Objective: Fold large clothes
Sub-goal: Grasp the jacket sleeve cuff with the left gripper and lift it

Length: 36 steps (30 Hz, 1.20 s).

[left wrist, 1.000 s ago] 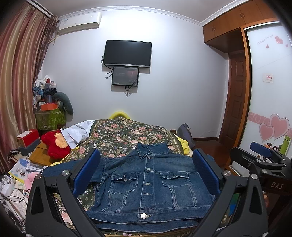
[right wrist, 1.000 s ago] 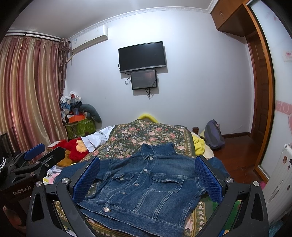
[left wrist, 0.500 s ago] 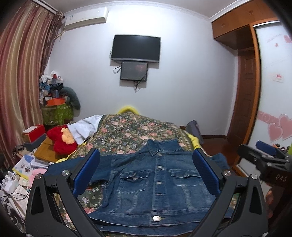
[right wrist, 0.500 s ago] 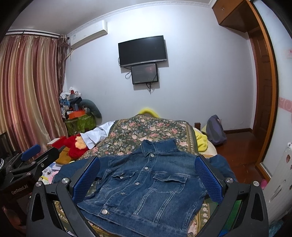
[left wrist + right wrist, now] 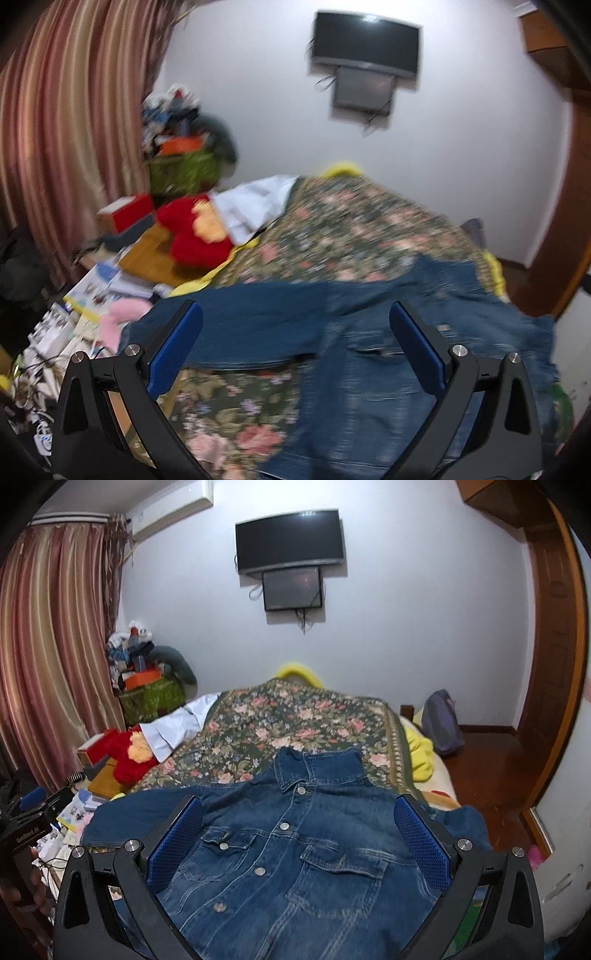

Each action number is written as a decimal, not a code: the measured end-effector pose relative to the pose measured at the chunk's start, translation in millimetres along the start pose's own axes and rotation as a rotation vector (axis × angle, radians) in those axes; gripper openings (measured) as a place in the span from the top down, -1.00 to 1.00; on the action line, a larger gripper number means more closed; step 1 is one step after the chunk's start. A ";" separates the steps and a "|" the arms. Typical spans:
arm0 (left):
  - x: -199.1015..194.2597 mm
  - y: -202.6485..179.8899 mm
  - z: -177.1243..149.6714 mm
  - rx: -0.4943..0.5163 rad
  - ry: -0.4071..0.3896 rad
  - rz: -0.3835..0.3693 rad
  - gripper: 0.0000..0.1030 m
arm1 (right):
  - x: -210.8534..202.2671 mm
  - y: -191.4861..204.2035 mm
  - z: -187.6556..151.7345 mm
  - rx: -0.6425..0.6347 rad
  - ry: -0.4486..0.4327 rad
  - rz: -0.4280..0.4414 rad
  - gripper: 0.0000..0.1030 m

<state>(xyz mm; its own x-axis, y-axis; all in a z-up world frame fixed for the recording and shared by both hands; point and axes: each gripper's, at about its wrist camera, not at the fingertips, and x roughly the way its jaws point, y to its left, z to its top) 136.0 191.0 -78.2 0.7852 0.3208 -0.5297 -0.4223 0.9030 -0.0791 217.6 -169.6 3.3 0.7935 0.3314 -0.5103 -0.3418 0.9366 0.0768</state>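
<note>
Left gripper [image 5: 295, 332] swung left | both grippers wide, empty | jacket [image 5: 295, 849] flat beside red plush [image 5: 127, 755]

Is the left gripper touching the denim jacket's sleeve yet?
Cannot tell. The blurred left wrist view shows the left gripper open, the denim jacket sleeve lying between its fingers, but neither contact nor a gap shows plainly.

A dark blue denim jacket [image 5: 295, 849] lies flat, front up and buttoned, sleeves spread sideways, collar toward the far wall.

denim jacket [image 5: 295, 849] flat on bed [image 5: 295, 716], right claw [image 5: 295, 834] spread
</note>
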 end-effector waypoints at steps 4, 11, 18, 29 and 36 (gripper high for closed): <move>54.0 42.7 -10.5 -0.068 0.139 0.025 -0.98 | 52.4 -1.0 8.7 -0.014 0.080 0.003 -1.00; 125.4 104.6 -52.1 -0.313 0.406 0.025 -0.98 | 141.9 6.2 0.7 -0.086 0.269 0.014 -1.00; 166.0 143.2 -89.2 -0.522 0.530 0.008 -0.81 | 207.1 20.0 -30.2 -0.192 0.459 0.045 -1.00; 195.6 165.9 -93.6 -0.603 0.493 0.109 -0.08 | 271.6 32.1 -70.3 -0.265 0.676 0.082 -1.00; 183.8 113.6 -51.6 -0.169 0.343 0.319 0.78 | 282.8 28.0 -79.5 -0.252 0.725 0.086 -1.00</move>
<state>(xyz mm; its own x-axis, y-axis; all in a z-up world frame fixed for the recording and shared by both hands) 209.0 337.8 -228.1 0.4225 0.4358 -0.7947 -0.7069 0.7072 0.0119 392.3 -58.7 -206.9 0.2605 0.1634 -0.9515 -0.5609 0.8278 -0.0114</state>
